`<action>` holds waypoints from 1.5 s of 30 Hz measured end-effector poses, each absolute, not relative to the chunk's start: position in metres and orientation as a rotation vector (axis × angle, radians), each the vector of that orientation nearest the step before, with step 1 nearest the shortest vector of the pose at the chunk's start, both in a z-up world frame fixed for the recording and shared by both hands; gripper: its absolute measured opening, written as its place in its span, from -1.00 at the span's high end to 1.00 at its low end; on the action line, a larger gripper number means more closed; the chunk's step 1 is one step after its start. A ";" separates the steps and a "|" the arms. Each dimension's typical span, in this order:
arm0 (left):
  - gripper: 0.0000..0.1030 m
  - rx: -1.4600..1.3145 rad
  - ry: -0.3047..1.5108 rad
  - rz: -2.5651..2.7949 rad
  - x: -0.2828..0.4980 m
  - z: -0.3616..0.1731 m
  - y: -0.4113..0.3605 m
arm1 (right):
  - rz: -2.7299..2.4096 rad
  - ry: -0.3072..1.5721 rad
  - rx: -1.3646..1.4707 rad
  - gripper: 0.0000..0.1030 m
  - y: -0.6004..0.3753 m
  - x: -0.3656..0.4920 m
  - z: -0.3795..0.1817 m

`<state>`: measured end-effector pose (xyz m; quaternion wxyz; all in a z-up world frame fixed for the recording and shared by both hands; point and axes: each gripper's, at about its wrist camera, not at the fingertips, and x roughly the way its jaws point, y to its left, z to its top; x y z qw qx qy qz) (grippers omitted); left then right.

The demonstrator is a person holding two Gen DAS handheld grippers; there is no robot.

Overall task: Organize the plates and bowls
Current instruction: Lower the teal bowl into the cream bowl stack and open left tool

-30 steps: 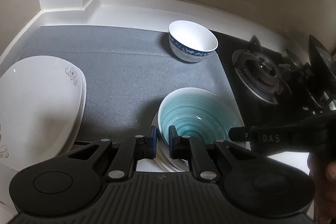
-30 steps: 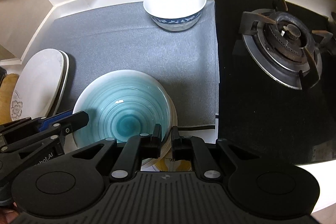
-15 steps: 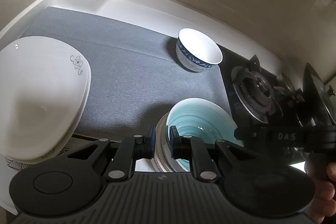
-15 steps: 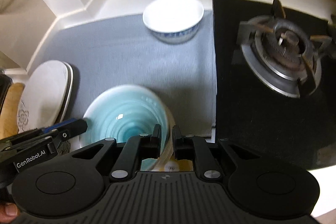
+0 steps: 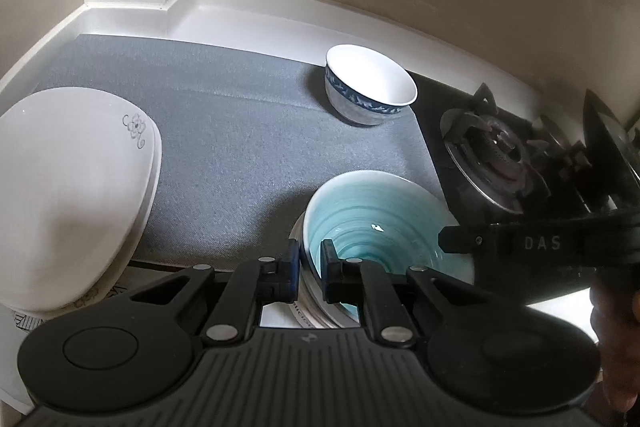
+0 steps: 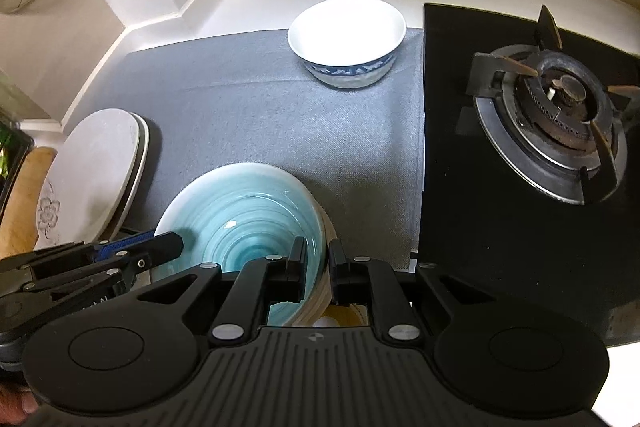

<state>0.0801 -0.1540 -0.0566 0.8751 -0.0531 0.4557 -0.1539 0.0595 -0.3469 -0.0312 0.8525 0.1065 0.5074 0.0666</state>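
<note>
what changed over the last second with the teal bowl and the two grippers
Little changed. The left gripper and right gripper stay clamped on opposite rims of the teal bowl, which with the plates under it has edged slightly toward the front counter edge. The blue-patterned bowl, the white plates and the gas burner stayed put.

Grey mat (image 6: 248, 115) open between plates (image 6: 92, 179) and white bowl (image 6: 347, 39).

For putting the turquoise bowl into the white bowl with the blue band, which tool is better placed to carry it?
Probably the right tool: it is shut on the turquoise bowl at the rim nearer the white bowl. The left tool grips the opposite rim.
</note>
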 end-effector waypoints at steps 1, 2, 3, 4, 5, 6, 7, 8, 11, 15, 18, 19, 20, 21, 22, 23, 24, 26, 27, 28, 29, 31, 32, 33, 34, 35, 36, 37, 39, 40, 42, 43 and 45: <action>0.73 -0.125 0.960 -0.317 0.079 -0.055 -0.154 | 0.144 1.068 0.222 0.74 -0.347 0.059 -0.031; 0.60 -0.136 0.960 -0.318 0.078 -0.053 -0.153 | 0.149 1.071 0.222 0.74 -0.348 0.059 -0.031; 0.41 -0.139 0.957 -0.323 0.076 -0.051 -0.152 | 0.152 1.075 0.223 0.74 -0.348 0.058 -0.030; 0.33 -0.134 0.961 -0.321 0.075 -0.049 -0.153 | 0.156 1.078 0.227 0.74 -0.349 0.057 -0.029; 0.31 -0.124 0.975 -0.315 0.073 -0.048 -0.154 | 0.160 1.086 0.230 0.73 -0.350 0.056 -0.029; 0.31 -0.110 0.993 -0.308 0.072 -0.049 -0.156 | 0.165 1.096 0.229 0.73 -0.350 0.055 -0.029; 0.31 -0.101 1.007 -0.303 0.071 -0.050 -0.158 | 0.169 1.107 0.224 0.73 -0.350 0.053 -0.030; 0.32 -0.102 1.018 -0.302 0.070 -0.051 -0.159 | 0.172 1.111 0.222 0.69 -0.350 0.052 -0.032; 0.42 -0.116 1.031 -0.301 0.070 -0.055 -0.162 | 0.182 1.128 0.219 0.58 -0.347 0.052 -0.035; 0.49 -0.073 1.012 -0.273 0.067 -0.055 -0.170 | 0.197 1.129 0.203 0.62 -0.344 0.053 -0.039; 0.50 -0.062 1.000 -0.254 0.065 -0.057 -0.173 | 0.205 1.106 0.192 0.63 -0.344 0.049 -0.040; 0.50 -0.061 0.997 -0.249 0.065 -0.058 -0.173 | 0.210 1.099 0.187 0.63 -0.344 0.048 -0.041; 0.51 -0.064 0.997 -0.244 0.065 -0.059 -0.173 | 0.214 1.093 0.183 0.62 -0.344 0.047 -0.041; 0.51 -0.067 0.999 -0.239 0.065 -0.060 -0.174 | 0.218 1.090 0.179 0.62 -0.344 0.047 -0.042; 0.51 -0.068 1.000 -0.234 0.066 -0.060 -0.174 | 0.221 1.089 0.176 0.62 -0.344 0.047 -0.042; 0.50 -0.071 1.002 -0.231 0.066 -0.060 -0.175 | 0.224 1.089 0.175 0.62 -0.344 0.048 -0.042; 0.50 -0.079 1.005 -0.230 0.066 -0.060 -0.174 | 0.227 1.090 0.176 0.62 -0.344 0.048 -0.042; 0.45 -0.102 1.013 -0.222 0.065 -0.061 -0.173 | 0.236 1.097 0.179 0.61 -0.346 0.049 -0.041; 0.40 -0.107 1.007 -0.211 0.063 -0.059 -0.172 | 0.240 1.103 0.189 0.61 -0.348 0.050 -0.041; 0.38 -0.111 0.996 -0.198 0.061 -0.057 -0.170 | 0.244 1.107 0.203 0.61 -0.350 0.050 -0.041; 0.36 -0.117 0.987 -0.192 0.058 -0.055 -0.168 | 0.246 1.108 0.216 0.61 -0.352 0.050 -0.042; 0.33 -0.126 0.977 -0.193 0.054 -0.052 -0.165 | 0.249 1.096 0.230 0.60 -0.355 0.048 -0.041; 0.31 -0.126 0.972 -0.192 0.052 -0.051 -0.164 | 0.250 1.090 0.236 0.56 -0.356 0.047 -0.041; 0.31 -0.124 0.967 -0.193 0.051 -0.049 -0.163 | 0.248 1.086 0.241 0.53 -0.357 0.046 -0.042; 0.31 -0.118 0.960 -0.198 0.049 -0.046 -0.164 | 0.242 1.084 0.245 0.47 -0.357 0.045 -0.043; 0.31 -0.111 0.952 -0.208 0.048 -0.044 -0.165 | 0.236 1.086 0.248 0.45 -0.357 0.045 -0.043; 0.31 -0.101 0.943 -0.222 0.047 -0.041 -0.166 | 0.233 1.088 0.253 0.45 -0.357 0.045 -0.044; 0.31 -0.090 0.931 -0.234 0.045 -0.039 -0.166 | 0.231 1.092 0.259 0.45 -0.357 0.045 -0.044; 0.31 -0.074 0.911 -0.257 0.044 -0.034 -0.166 | 0.221 1.099 0.267 0.45 -0.356 0.046 -0.045; 0.31 -0.070 0.904 -0.268 0.044 -0.032 -0.165 | 0.215 1.102 0.267 0.45 -0.354 0.046 -0.045; 0.31 -0.064 0.890 -0.288 0.044 -0.029 -0.160 | 0.203 1.108 0.265 0.45 -0.351 0.046 -0.046; 0.31 -0.059 0.886 -0.297 0.045 -0.029 -0.157 | 0.198 1.111 0.264 0.45 -0.350 0.046 -0.046; 0.31 -0.056 0.882 -0.307 0.047 -0.026 -0.147 | 0.188 1.119 0.271 0.45 -0.347 0.046 -0.048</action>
